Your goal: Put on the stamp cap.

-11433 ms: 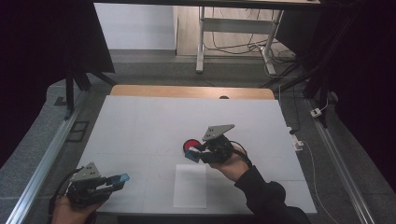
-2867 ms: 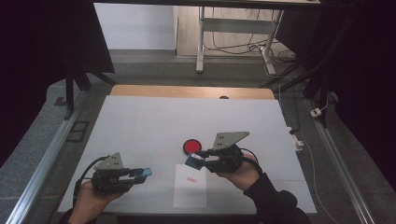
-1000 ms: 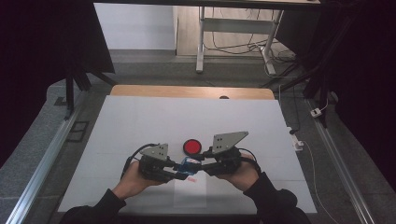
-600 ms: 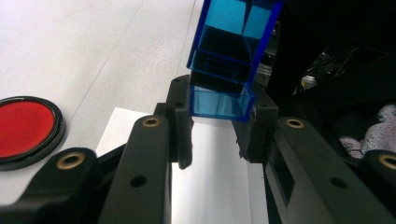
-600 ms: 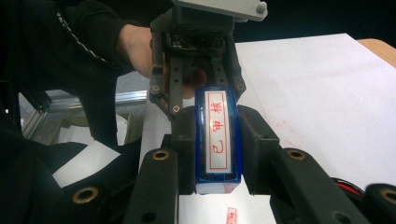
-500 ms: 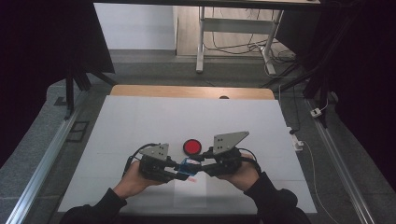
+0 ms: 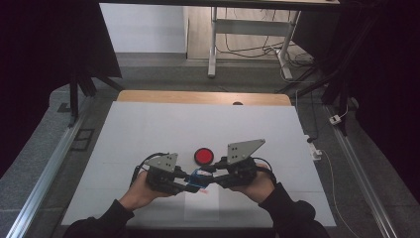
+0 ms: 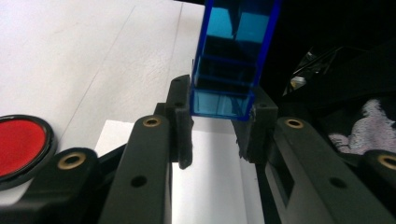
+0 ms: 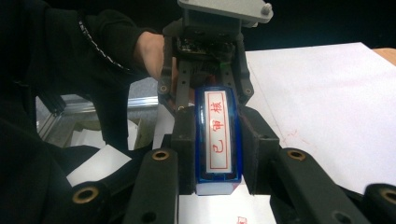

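On a white-covered table, near a red ink pad, both the left gripper and the right gripper clamped a blue stamp above a paper sheet; it looked light, rigid and slick, best gripped on its flat sides.

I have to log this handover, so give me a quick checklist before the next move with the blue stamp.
1. Right tongs grip the blue stamp: ok, jaws pressed on both its sides.
2. Left tongs grip the stamp's other end: ok, jaws against both sides in the left gripper view.
3. Stamp lifted off the table: cannot tell.
4. Sheet of paper lies below the stamp: ok, flat on the table.
5. Red ink pad clear of the hands: ok, it sits just beyond the tongs, untouched.
6. Stamp face legible: ok, red characters show in the right gripper view.
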### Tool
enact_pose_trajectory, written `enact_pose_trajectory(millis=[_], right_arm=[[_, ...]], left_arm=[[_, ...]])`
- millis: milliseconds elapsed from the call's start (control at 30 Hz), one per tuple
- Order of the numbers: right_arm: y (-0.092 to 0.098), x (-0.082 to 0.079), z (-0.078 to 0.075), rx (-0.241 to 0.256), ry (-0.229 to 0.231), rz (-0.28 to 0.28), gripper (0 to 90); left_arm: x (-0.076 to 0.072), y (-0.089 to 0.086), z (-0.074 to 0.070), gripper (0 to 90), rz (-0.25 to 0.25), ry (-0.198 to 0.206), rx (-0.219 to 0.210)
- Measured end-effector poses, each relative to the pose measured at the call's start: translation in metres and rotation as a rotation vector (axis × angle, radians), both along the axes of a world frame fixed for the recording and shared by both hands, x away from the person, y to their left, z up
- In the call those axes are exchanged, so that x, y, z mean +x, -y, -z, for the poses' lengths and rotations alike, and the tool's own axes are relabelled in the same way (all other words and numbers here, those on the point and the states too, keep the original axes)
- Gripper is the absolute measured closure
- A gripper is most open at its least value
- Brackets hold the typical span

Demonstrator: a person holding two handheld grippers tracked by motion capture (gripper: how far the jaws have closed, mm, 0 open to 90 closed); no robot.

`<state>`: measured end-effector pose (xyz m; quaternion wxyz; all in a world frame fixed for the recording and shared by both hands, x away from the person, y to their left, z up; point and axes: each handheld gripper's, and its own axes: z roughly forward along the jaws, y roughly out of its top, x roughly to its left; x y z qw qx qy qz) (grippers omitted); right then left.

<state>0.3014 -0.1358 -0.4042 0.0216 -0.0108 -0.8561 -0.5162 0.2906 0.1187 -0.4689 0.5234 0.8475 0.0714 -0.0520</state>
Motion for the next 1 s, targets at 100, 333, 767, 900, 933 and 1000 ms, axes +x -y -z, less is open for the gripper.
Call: enact_pose_trajectory(millis=[100, 333, 767, 900, 933, 1000], right_arm=[[-0.0006, -0.0006, 0.0005, 0.002, 0.005, -0.006, 70.1], [0.0002, 0.0005, 0.0012, 0.024, -0.01, -0.004, 70.1], [0.0023, 0.001, -0.0014, 0.032, 0.001, 0.033, 70.1], [0.003, 0.0011, -0.0019, 0.025, 0.007, 0.038, 70.1], [0.003, 0.001, -0.002, 0.024, 0.008, 0.04, 70.1], [0.003, 0.0007, -0.002, 0.023, 0.011, 0.045, 70.1]], left_arm=[[-0.0002, -0.0008, -0.0004, 69.2, -0.001, 0.008, -0.002], [0.0002, -0.0019, -0.0001, 69.1, 0.001, 0.001, -0.022], [-0.0005, -0.002, 0.0007, 49.2, -0.076, 0.007, 0.019], [-0.0015, -0.0032, 0.0007, 42.5, -0.113, -0.003, 0.043], [-0.002, -0.0038, 0.0004, 41.6, -0.123, -0.002, 0.047], [-0.0027, -0.0054, -0.0006, 39.0, -0.147, -0.001, 0.062]])
